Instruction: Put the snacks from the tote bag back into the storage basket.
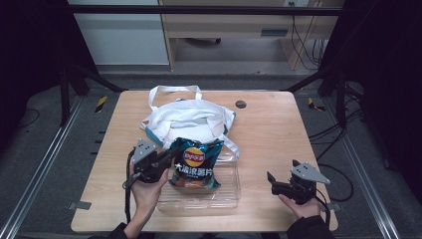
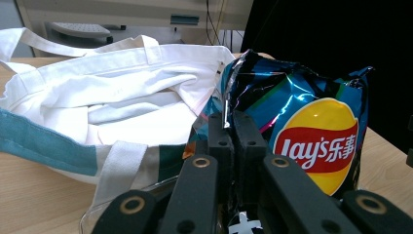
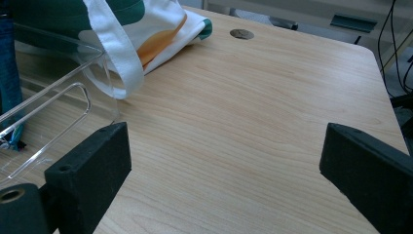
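My left gripper (image 2: pixel 233 127) pinches the Lay's chip bag (image 2: pixel 311 131) upright, long axis vertical, logo facing me; my right gripper (image 3: pixel 224 161) gapes wide.

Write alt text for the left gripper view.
The left gripper pinches the crinkled edge of a blue Lay's chip bag between its closed black jaws. To the left lies a white tote bag with a teal band, on a wooden table.
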